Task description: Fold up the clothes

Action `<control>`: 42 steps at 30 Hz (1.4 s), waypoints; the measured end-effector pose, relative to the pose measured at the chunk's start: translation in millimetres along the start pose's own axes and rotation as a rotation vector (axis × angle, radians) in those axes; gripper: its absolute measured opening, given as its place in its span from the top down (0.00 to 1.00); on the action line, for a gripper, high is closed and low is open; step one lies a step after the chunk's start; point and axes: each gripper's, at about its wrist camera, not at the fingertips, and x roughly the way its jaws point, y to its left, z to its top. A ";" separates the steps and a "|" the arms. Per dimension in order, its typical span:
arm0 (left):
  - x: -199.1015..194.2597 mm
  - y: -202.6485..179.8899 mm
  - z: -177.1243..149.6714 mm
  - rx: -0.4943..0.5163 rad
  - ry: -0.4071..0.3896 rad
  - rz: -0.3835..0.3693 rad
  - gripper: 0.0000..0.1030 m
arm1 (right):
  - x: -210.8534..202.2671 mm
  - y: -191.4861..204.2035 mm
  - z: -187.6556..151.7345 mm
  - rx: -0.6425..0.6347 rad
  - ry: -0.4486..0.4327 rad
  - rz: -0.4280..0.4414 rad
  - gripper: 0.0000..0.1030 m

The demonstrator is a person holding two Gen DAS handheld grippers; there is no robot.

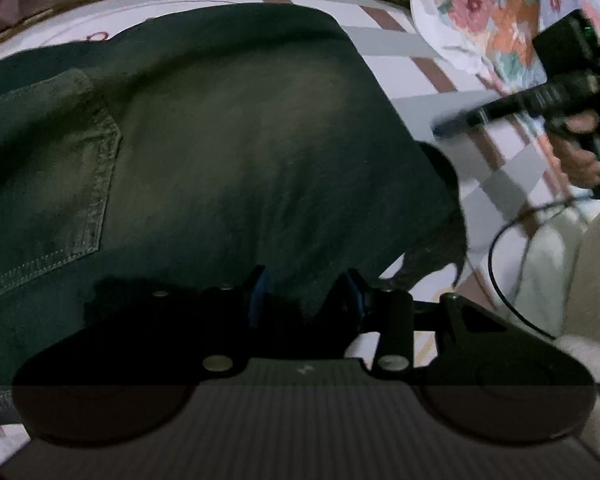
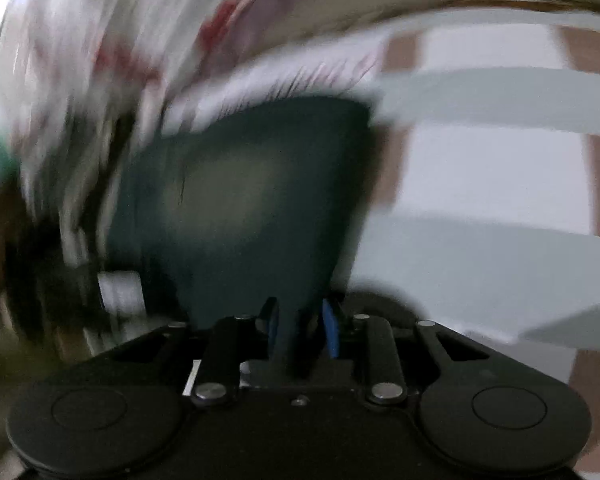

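A: So, jeans (image 1: 228, 140) lie spread on the checked sheet (image 1: 496, 184), back pocket (image 1: 48, 184) up, floral pillow (image 1: 484, 16) past the far corner.

B: Tongs?

A: Left gripper (image 1: 304, 296) sits low on the denim, jaws partly apart with cloth bunched between the blue pads (image 1: 258, 300). Can't tell if they pinch it. Right gripper (image 2: 300, 324) has its jaws narrow and a dark fold (image 2: 296, 344) runs between the pads, looks clamped. That view is badly blurred, though.

B: Handling?

A: Denim, so I'd guess heavyish, thick, limp but with some body. Not slippery, not fragile. Seams and hems are stiffer, so they should hold a pinch better than mid-panel.

B: Where to grab?

A: Probably the frayed hem (image 1: 432, 256) at the near edge and the waistband side, one each, then carry the edge over flat.
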 end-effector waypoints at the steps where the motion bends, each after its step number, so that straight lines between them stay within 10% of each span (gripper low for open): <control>1: -5.9 1.6 3.7 0.008 -0.024 0.004 0.60 | -1.0 -6.2 6.6 0.050 -0.064 0.023 0.70; 7: -57.1 43.9 44.4 -0.134 -0.309 0.129 0.50 | 31.7 -22.6 15.5 0.134 -0.185 -0.001 0.66; 10: -47.4 73.3 57.2 -0.250 -0.289 0.178 0.50 | 36.2 -23.8 13.7 0.122 -0.192 0.009 0.64; 21: -4.9 92.0 64.6 -0.148 -0.227 0.503 0.52 | 54.8 -24.7 20.4 0.022 -0.161 0.012 0.55; 33: -100.2 184.6 27.4 -0.467 -0.380 0.857 0.52 | 57.8 -34.0 24.3 0.024 -0.143 0.090 0.54; 36: -124.6 216.5 -1.4 -0.504 -0.370 0.824 0.42 | 57.4 -33.6 24.8 0.021 -0.136 0.091 0.54; 39: -130.7 247.5 -34.7 -0.597 -0.283 0.442 0.35 | 56.7 -33.0 25.0 0.039 -0.123 0.087 0.54; 42: -132.6 241.2 -57.8 -0.596 -0.341 0.359 0.34 | 56.2 -30.3 23.5 0.043 -0.105 0.078 0.54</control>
